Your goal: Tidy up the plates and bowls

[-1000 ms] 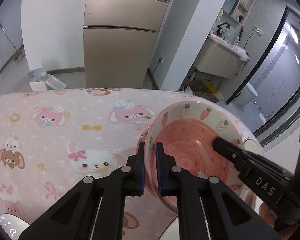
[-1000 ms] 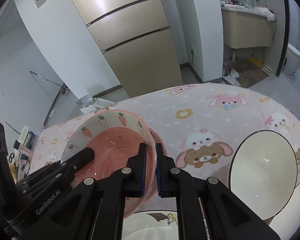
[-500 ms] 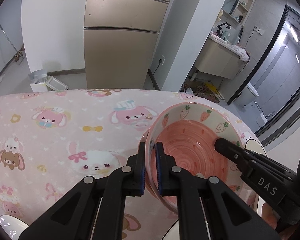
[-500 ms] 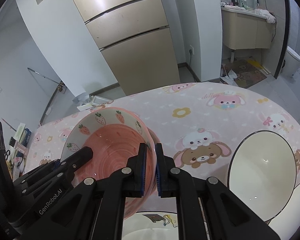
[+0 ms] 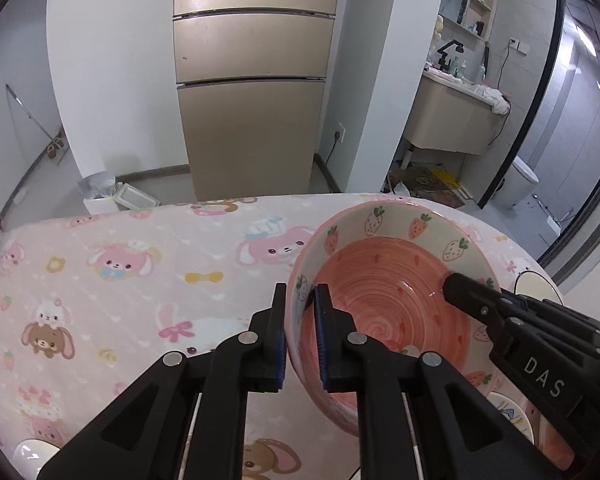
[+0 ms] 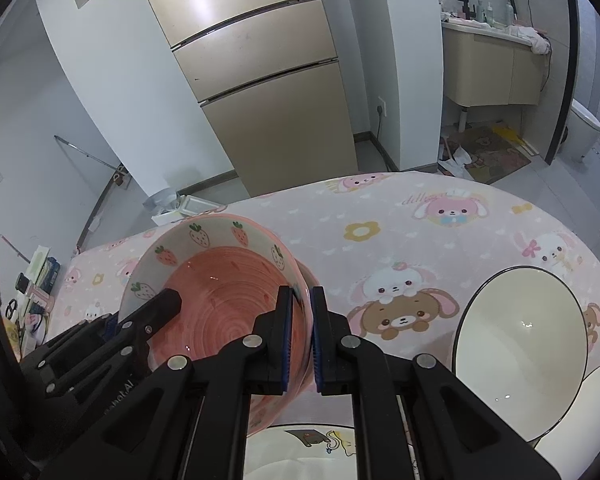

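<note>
Both grippers hold the strawberry bowl [image 5: 388, 292] between them, lifted and tilted above the pink cartoon-print cloth of the desk [image 5: 140, 264], so the step in hand looks like carrying one bowl to a stacking spot. The left gripper [image 5: 300, 336] has its fingers clenched on the rim at the bowl's 9 o'clock side, one finger outside the wall and one inside; the right gripper [image 6: 298, 332] is clamped likewise on the opposite rim, at 3 o'clock as its own camera sees the bowl [image 6: 220, 292]. Each camera also catches the other gripper's finger reaching in over the far rim. In the right wrist view a cream bowl with a dark rim [image 6: 520, 344] lies at about 4 o'clock from the strawberry bowl, near it but apart, and a white plate with a printed figure [image 6: 324, 440] shows just under the grippers at 6 o'clock. My guess is that the next move calls for bringing the bowl level, lowering it onto whichever dish is meant to receive it, and loosening both grips together so it does not tip. Much is hard to settle: the bowl's underside and foot are hidden, so how far it is off the cloth cannot be told; the printed plate is cut off by the gripper bodies; another white dish [image 6: 596, 404] at the right edge is only partly in frame.
</note>
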### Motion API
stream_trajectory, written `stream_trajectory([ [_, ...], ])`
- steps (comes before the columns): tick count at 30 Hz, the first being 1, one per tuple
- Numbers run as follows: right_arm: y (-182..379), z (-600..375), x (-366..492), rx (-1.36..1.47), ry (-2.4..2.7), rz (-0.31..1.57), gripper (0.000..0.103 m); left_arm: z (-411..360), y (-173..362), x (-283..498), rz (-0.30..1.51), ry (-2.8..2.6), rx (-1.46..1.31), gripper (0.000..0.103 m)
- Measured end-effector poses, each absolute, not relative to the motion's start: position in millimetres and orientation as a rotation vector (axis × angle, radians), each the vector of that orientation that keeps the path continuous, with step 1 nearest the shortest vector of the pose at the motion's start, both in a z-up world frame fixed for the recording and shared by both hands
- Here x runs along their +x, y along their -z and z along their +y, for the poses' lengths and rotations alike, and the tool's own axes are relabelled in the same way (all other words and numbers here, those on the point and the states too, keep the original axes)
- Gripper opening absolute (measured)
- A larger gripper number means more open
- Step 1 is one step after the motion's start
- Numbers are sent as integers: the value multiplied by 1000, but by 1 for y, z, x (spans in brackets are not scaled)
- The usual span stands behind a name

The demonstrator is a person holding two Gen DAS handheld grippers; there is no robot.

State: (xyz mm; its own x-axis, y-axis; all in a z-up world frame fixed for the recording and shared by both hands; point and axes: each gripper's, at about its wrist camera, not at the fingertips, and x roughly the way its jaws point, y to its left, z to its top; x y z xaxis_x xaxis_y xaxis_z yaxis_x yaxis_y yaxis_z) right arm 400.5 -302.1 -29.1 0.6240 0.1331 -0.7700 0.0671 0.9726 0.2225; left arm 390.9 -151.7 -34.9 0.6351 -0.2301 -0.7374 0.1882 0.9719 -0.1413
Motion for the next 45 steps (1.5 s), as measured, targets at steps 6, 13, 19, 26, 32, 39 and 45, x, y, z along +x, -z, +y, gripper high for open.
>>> stream_trajectory([
  [6, 36, -301, 403, 217, -32, 905, 10, -153, 41, 392, 850, 220, -35, 11],
  [13, 34, -296, 403, 176, -19, 912, 10, -156, 44, 392, 863, 223, -9, 13],
  [19, 36, -291, 402, 105, 11, 909, 9, -157, 55, 394, 892, 204, 12, 9],
  [26, 36, -294, 402, 95, 13, 906, 9, -158, 56, 393, 890, 201, 19, 9],
  [32, 36, -295, 402, 81, 20, 907, 9, -159, 60, 396, 917, 208, 13, 12],
  [39, 30, -305, 402, 168, 15, 900, 10, -154, 44, 390, 853, 207, -1, 55],
  [45, 12, -317, 394, 214, 31, 855, 11, -152, 11, 376, 759, 191, 14, 57],
])
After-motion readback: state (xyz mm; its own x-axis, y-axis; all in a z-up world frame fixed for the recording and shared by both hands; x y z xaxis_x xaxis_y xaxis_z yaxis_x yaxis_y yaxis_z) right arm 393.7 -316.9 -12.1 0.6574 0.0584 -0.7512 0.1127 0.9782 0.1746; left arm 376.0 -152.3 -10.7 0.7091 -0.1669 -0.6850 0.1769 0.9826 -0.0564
